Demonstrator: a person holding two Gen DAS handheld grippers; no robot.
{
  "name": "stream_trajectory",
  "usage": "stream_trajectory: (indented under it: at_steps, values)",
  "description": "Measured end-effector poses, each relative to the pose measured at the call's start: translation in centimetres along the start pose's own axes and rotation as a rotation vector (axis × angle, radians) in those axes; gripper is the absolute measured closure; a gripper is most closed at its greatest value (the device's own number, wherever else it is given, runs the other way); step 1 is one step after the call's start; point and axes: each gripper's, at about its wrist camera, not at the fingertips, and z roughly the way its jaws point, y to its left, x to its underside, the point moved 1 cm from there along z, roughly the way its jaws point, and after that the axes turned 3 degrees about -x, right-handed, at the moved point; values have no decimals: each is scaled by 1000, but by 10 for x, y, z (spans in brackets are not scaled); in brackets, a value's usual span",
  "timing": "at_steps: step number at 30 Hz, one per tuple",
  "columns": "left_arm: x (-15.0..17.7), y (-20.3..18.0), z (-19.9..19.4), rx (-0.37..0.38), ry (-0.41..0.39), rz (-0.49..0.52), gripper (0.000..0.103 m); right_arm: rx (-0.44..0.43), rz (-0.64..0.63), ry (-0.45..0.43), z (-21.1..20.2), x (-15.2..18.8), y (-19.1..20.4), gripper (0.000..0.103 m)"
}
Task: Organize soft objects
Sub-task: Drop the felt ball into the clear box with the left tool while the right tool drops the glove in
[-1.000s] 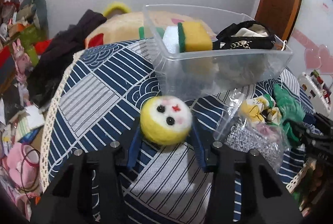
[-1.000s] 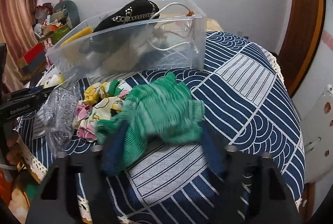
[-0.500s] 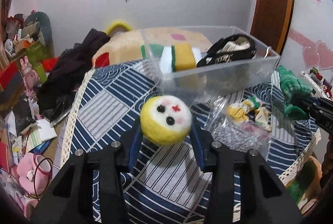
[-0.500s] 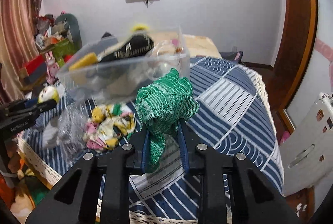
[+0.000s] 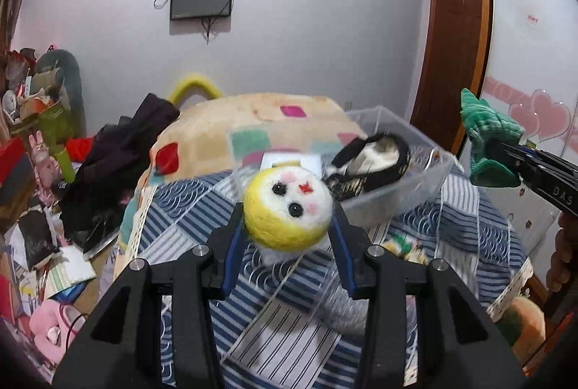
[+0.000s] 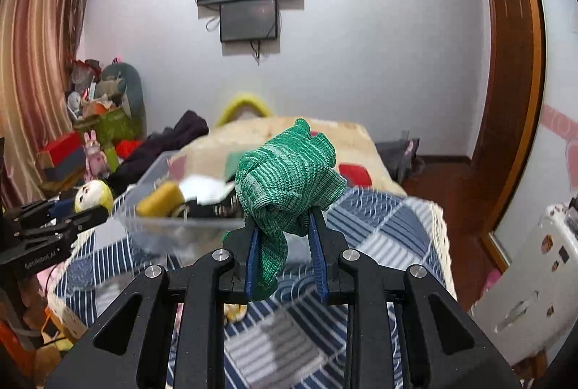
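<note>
My left gripper (image 5: 287, 230) is shut on a yellow-and-white felt ball (image 5: 287, 210) with a small face, held above the table's left side. My right gripper (image 6: 285, 226) is shut on a green knitted cloth (image 6: 289, 179), raised above the table. A clear plastic bin (image 5: 397, 197) stands beyond both on the blue patterned tablecloth (image 5: 289, 324). It holds a yellow sponge (image 6: 160, 203), a white item and a black pouch (image 5: 372, 161). The green cloth also shows at the right in the left wrist view (image 5: 487, 143), and the felt ball at the left in the right wrist view (image 6: 92, 195).
A floral fabric piece (image 5: 402, 246) lies on the cloth near the bin. Behind the table is a bed with a patterned blanket (image 5: 253, 121) and dark clothes (image 5: 119, 158). Clutter fills the floor at left (image 5: 32, 244). A wooden door frame (image 6: 513, 100) stands at right.
Both grippers have lifted higher with their loads, so the bin and table now sit lower and farther in both views. The green cloth came off the table about a second ago.
</note>
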Motion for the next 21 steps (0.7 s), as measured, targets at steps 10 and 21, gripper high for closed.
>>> stream_trajectory:
  at_steps: [10, 21]
  values:
    - [-29, -12, 16, 51, -24, -12, 59, 4, -13, -47, 18, -18, 6, 80]
    - [-37, -29, 55, 71, 30, 8, 59, 10, -17, 39, 59, -7, 5, 80]
